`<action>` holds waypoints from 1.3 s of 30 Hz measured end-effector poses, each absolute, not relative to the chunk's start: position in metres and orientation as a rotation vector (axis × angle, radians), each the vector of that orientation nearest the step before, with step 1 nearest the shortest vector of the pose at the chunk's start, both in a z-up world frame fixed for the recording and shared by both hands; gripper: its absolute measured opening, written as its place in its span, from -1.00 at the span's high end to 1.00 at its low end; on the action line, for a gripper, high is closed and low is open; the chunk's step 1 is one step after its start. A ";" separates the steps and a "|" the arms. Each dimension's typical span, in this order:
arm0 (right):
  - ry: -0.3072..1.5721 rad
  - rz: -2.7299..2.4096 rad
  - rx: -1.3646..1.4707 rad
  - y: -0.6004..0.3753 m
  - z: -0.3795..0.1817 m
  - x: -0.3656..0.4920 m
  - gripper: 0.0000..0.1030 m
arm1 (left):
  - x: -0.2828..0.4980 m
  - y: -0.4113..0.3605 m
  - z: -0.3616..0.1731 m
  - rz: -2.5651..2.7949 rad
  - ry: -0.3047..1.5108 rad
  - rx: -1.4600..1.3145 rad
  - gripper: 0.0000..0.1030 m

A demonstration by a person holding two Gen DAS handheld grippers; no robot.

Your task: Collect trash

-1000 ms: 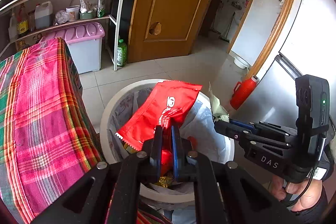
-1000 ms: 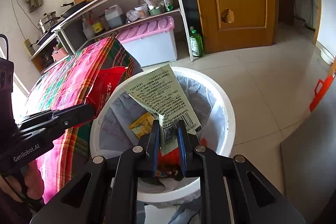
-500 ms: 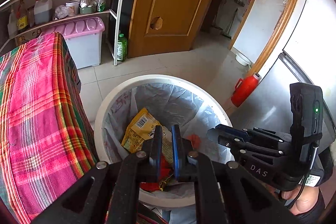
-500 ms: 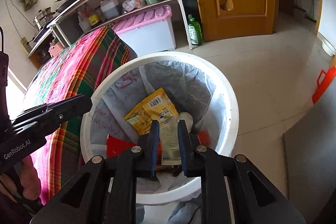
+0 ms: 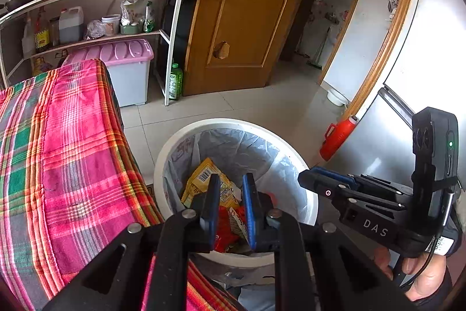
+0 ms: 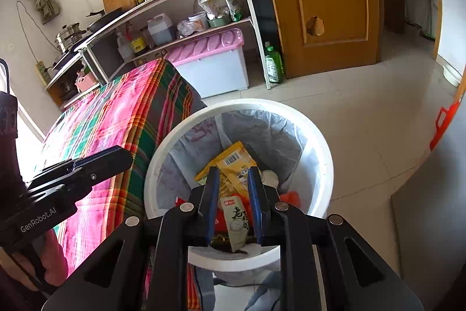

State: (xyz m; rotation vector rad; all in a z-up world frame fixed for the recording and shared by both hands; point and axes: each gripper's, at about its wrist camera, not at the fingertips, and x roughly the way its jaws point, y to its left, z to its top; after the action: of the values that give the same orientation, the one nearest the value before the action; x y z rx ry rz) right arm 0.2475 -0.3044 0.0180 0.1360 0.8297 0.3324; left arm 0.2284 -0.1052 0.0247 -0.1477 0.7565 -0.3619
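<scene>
The trash point(image 6: 233, 188) was seen lying inside the white bin point(image 6: 320, 142), which was lined with a grey plastic bag point(image 6: 279, 133) and stood on the tiled floor just beside a table covered with a pink and green checked cloth point(image 5: 64, 153). A yellow wrapper point(image 5: 204, 177) with a barcode lay against the liner, a red packet point(image 5: 227, 232) lay lower in the bin, and a pale green wrapper point(image 6: 237, 226) was seen on top of the heap in the right wrist view. The left gripper point(image 5: 230, 194) was held over the near rim of the bin; its jaws had just been opening, a gap stood between its blue pads, and nothing was held between them. The right gripper point(image 6: 233, 185) was likewise held above the bin, its jaws also just parted and empty, with the wrappers visible below through the gap. Behind the bin, a pink-lidded storage box point(image 5: 125, 69) was seen under a white shelf unit point(image 5: 171, 42), next to a wooden door point(image 5: 244, 19).
</scene>
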 end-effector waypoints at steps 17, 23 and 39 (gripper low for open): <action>0.721 0.370 0.111 -0.261 0.051 0.188 0.56 | 0.171 -0.063 0.043 -0.304 0.664 -0.135 0.44; 0.697 0.367 0.094 -0.251 0.054 0.164 0.56 | 0.146 -0.054 0.046 -0.278 0.638 -0.122 0.16; 0.656 0.297 0.016 -0.243 0.040 0.082 0.56 | 0.089 -0.051 0.037 -0.240 0.616 -0.083 0.12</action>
State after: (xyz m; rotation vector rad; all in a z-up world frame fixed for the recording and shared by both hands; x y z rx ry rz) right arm 0.0822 -0.2431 0.0404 0.0164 0.6561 0.2970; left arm 0.0894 -0.0506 0.0368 -0.0833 0.6156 -0.2403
